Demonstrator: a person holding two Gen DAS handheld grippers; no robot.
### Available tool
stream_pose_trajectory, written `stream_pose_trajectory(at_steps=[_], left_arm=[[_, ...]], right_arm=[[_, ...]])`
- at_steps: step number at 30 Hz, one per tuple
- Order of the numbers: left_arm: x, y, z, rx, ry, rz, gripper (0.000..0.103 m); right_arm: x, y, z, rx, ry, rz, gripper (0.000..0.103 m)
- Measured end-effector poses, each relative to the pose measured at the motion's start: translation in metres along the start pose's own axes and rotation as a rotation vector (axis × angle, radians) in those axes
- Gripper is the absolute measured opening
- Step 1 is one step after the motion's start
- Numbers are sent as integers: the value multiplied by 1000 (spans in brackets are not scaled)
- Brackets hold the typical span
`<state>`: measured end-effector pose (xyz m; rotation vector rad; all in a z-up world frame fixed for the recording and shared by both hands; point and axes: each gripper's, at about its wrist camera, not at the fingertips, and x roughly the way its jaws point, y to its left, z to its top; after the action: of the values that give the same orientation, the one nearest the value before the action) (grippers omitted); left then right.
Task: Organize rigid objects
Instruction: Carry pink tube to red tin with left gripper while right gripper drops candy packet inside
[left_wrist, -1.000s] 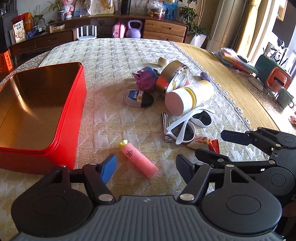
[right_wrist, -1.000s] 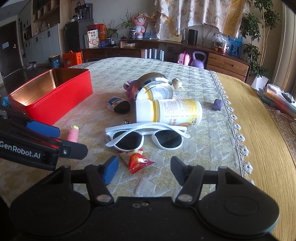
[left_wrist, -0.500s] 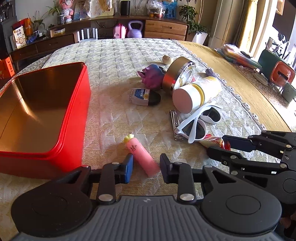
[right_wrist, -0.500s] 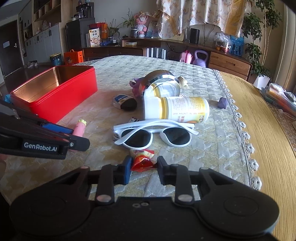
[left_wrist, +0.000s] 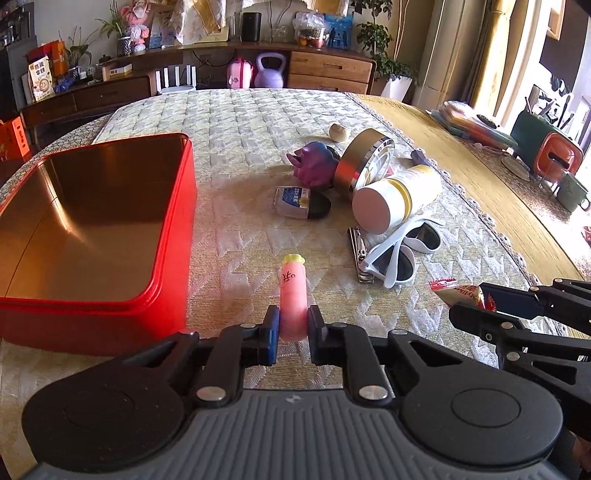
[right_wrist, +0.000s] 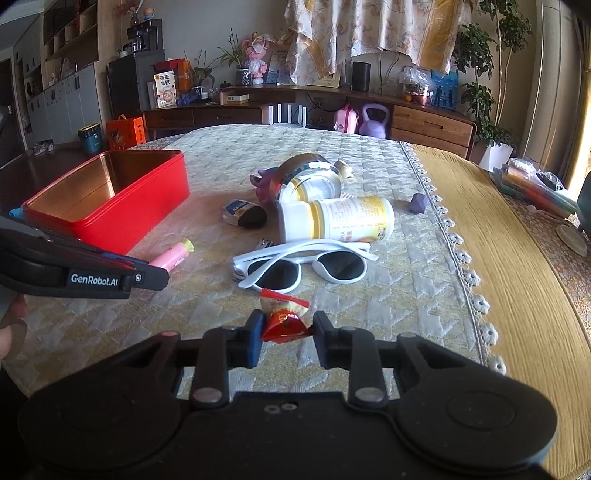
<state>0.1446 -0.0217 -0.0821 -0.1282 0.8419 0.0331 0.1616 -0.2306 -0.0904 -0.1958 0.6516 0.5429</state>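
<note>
The left gripper (left_wrist: 291, 334) has just closed, its pads pinching the pink tube (left_wrist: 293, 295) at its near end, low over the cloth (left_wrist: 258, 122) beside the red tin (left_wrist: 173, 236). The right gripper (right_wrist: 286, 334) pinches a red candy (right_wrist: 283, 319), seemingly lifted clear, just before the sunglasses (right_wrist: 303, 266).

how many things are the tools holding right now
2. The left tool is shut on the pink tube beside the red tin; the right tool is shut on the red candy before the sunglasses.
</note>
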Motion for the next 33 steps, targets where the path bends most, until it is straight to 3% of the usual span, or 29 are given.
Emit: stream_pose_trajectory(at_steps=[20, 33], left_arm=[[-61, 41, 10, -76, -85, -41, 15], [-66, 106, 25, -108, -104, 31, 15]], right_arm=[[-34, 60, 52, -71, -102, 43, 28], [-7, 111, 91, -148, -111, 94, 28]])
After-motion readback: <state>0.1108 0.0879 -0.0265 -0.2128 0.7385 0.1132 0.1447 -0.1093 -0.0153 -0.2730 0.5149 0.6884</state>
